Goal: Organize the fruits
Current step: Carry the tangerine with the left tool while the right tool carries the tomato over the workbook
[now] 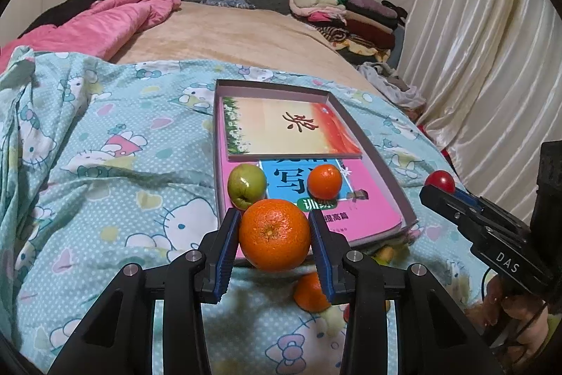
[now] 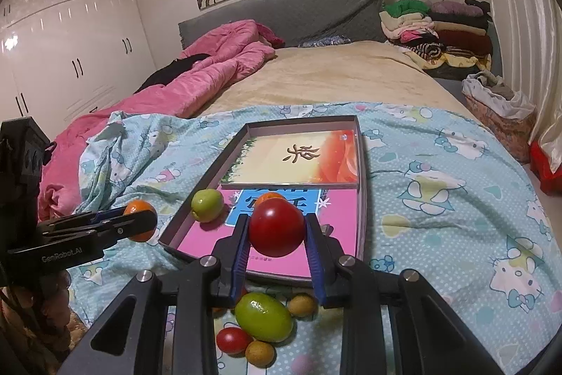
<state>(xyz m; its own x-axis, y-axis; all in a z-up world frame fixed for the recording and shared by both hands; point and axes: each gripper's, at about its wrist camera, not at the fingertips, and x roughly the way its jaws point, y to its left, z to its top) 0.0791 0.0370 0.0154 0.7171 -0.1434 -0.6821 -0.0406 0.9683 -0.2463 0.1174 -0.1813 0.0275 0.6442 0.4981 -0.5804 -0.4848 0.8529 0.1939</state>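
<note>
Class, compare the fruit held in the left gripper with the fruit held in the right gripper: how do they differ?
The orange in the left gripper has dimpled orange skin; the red fruit in the right gripper is smooth and glossy. The orange spreads its jaws wider than the red fruit does. Both are round, clamped between blue pads, and held near the tray.

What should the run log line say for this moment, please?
left fingers: shut on orange | right fingers: shut on red fruit | box: green fruit, small orange inside
</note>
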